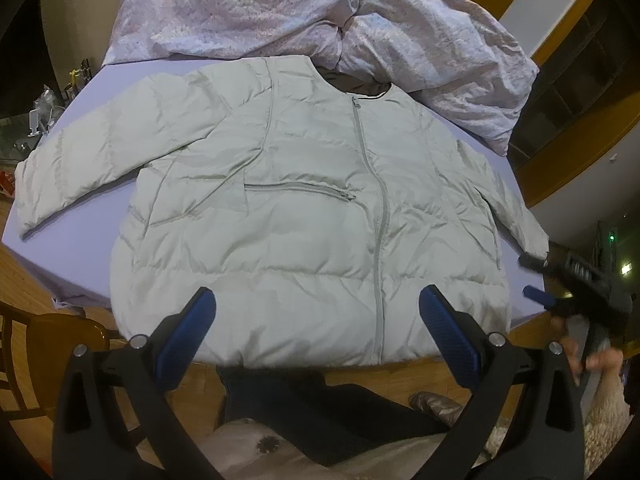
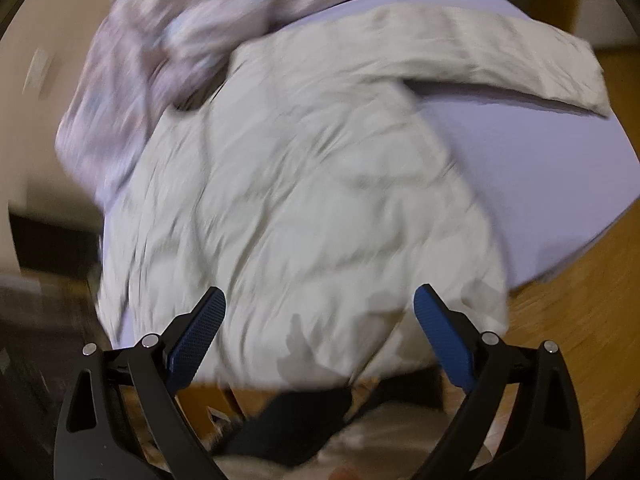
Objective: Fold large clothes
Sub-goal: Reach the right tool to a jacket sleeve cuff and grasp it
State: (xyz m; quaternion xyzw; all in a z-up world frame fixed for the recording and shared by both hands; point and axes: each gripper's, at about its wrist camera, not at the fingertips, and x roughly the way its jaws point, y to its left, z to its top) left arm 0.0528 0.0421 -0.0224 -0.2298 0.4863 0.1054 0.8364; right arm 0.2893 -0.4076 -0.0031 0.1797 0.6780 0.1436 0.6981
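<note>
A pale grey-green puffer jacket lies flat, front up and zipped, on a lavender-covered table, sleeves spread to both sides. My left gripper is open and empty, held above the jacket's hem. My right gripper shows in the left wrist view at the right, near the right sleeve's cuff, with its jaws apart. In the blurred right wrist view the right gripper is open and empty over the jacket, with one sleeve stretching to the upper right.
A crumpled pale patterned quilt lies on the far part of the table, touching the collar. A wooden chair stands at the lower left on a wooden floor. Small clutter sits at the far left.
</note>
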